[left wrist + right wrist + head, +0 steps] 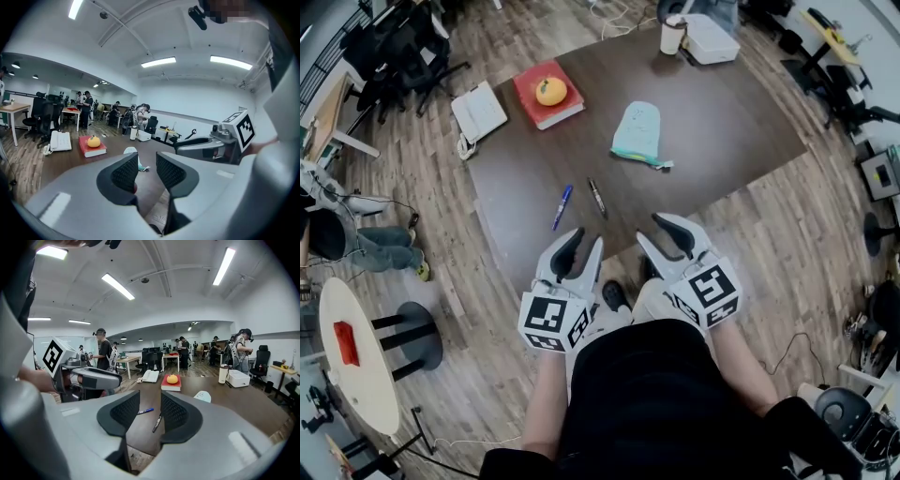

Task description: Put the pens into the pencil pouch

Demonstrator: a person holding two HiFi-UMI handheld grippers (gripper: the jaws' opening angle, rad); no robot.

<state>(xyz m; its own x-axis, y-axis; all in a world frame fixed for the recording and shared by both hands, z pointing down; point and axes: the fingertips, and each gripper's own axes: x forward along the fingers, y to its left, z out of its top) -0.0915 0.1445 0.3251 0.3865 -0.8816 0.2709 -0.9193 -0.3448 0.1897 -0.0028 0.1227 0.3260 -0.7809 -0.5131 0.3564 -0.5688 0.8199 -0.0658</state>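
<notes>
The dark brown surface (722, 141) fills the upper middle of the head view, and both pens lie near its lower edge: the blue pen (562, 206) to the left and the black pen (597, 199) just right of it, close together but apart, each slanting a little. The pale green pouch (637, 132) lies above and to the right of them, towards the centre of the surface, well apart from both. In the upper left part of the surface a red book (546, 105) carries an orange (550, 91), with a white telephone (479, 112) at the surface's left edge beside it. A cup (673, 36) and a white box (711, 39) stand at the top of the frame. The left hand-held gripper (586, 239) sits at lower centre left, just below the pens, and its own view shows the jaws spread with nothing between them, only the surface and the pouch beyond the gap. The right hand-held gripper (649, 228) sits at lower centre right, level with the left one, also at the surface's near edge. Its jaws are spread and empty too, and in its view both pens show through the gap, lying farther off on the surface.
</notes>
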